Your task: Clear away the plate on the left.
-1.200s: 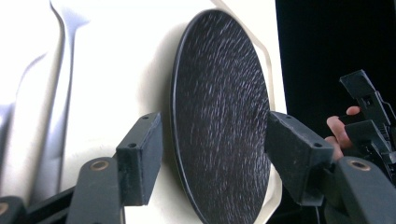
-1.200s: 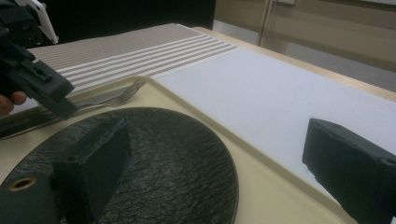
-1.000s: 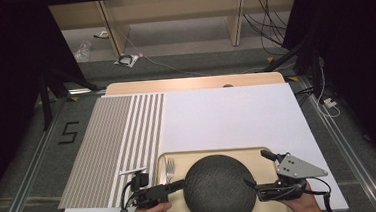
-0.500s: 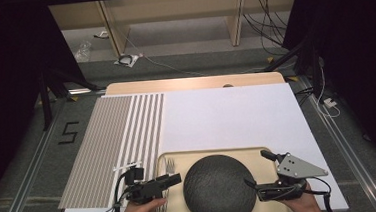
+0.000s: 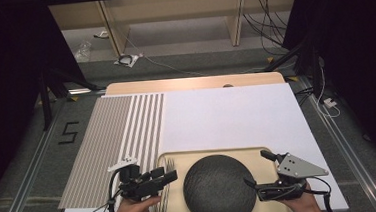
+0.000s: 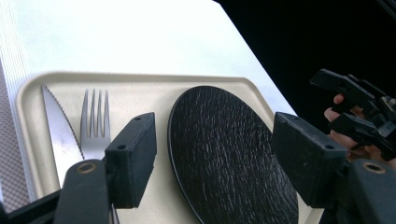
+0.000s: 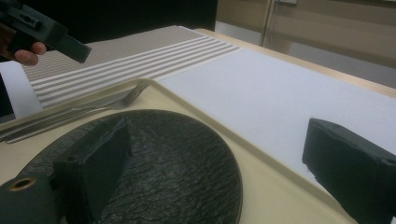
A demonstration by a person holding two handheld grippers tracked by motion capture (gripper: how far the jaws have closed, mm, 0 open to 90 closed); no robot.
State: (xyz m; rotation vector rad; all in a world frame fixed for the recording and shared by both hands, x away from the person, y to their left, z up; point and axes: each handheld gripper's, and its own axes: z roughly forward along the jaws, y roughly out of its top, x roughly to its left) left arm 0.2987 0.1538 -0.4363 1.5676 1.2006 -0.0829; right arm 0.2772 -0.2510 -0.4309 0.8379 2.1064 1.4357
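Two grippers: left gripper jaws wide, just been opening, empty; right gripper jaws apart, empty
Surface: white table, striped mat, beige tray, black plate
Room: grey floor, cables

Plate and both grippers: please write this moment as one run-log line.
left gripper: open, jaws just opening, nothing between, over fork | right gripper: open, at plate rim | plate: on tray | knife: beside fork

Round black textured plate lies flat on beige tray, seemingly centred.
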